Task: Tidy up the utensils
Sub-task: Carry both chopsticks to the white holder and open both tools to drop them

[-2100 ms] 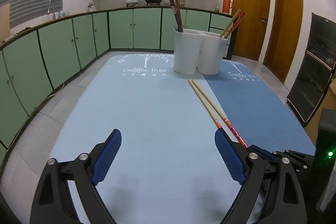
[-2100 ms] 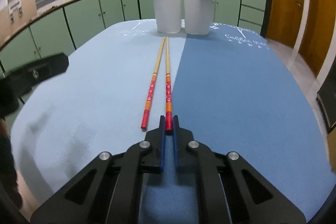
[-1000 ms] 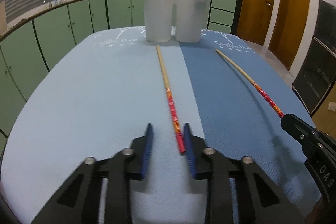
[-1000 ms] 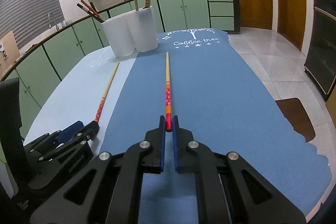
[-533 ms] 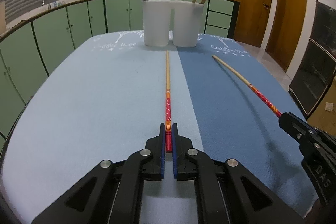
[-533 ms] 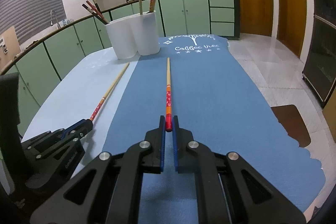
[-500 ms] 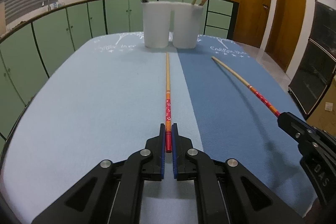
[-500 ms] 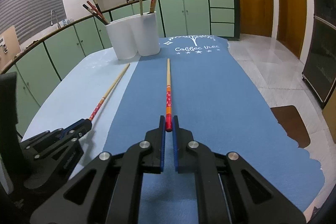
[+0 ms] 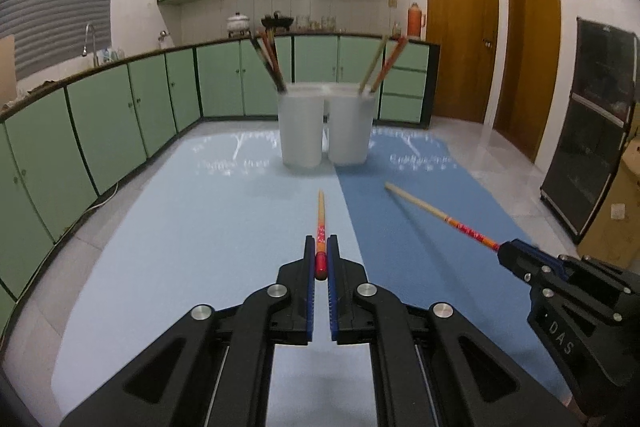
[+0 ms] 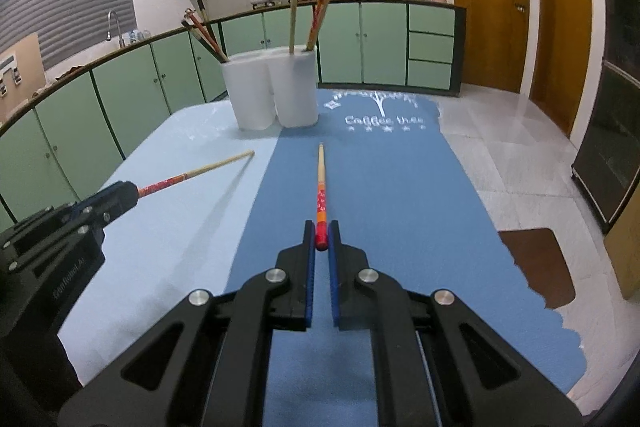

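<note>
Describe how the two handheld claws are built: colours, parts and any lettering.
Both the left claw and the right claw are matte black linkage frames with round silver pivot bolts and ribbed blue finger pads. White lettering marks their sides, "DAS" legible on the right. No cables or sleeves show.

Holder walls (image 9: 301,131) hide the stored chopsticks' (image 9: 269,61) lower ends

My matt black plastic tongs (image 9: 320,259) with ribbed blue pads (image 9: 307,291), lacquered wooden chopstick (image 9: 320,223), matt cloth mats (image 9: 192,227), frosted plastic holders (image 9: 301,131)
</note>
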### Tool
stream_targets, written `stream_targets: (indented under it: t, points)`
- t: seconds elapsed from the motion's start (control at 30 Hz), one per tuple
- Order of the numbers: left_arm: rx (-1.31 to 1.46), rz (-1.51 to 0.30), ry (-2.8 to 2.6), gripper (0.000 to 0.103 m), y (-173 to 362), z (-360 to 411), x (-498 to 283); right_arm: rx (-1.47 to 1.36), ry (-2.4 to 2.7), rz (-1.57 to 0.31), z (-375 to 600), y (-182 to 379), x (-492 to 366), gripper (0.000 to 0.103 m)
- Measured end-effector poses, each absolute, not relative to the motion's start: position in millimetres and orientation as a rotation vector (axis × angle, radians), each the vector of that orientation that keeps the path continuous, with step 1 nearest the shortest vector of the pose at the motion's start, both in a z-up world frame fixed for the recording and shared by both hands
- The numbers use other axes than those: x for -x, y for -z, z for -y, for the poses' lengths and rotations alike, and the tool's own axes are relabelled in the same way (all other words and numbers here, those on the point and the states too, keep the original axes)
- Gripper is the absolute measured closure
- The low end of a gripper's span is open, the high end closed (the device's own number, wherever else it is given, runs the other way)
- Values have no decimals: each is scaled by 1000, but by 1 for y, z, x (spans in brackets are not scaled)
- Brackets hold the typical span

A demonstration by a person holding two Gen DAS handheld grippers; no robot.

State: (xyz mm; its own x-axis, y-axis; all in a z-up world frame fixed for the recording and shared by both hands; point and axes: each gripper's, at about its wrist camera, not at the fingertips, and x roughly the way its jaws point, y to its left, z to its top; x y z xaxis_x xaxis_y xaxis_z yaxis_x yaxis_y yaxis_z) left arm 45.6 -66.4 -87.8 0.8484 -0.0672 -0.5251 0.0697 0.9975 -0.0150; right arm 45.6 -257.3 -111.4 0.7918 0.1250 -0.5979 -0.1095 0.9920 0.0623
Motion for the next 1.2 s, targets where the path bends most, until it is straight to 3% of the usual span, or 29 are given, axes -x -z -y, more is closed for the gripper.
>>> stream_targets:
  t: [0.5, 0.93, 1.2]
  points:
    - [63, -379, 145, 98, 7, 48, -63, -79, -196, -563, 267, 29, -76, 98]
    - [69, -338, 200, 98, -22, 43, -85, -88, -336, -606, 260, -22, -125, 98]
    - [72, -269, 198, 98, -50, 32, -91, -34, -362, -502, 256, -70, -137, 98]
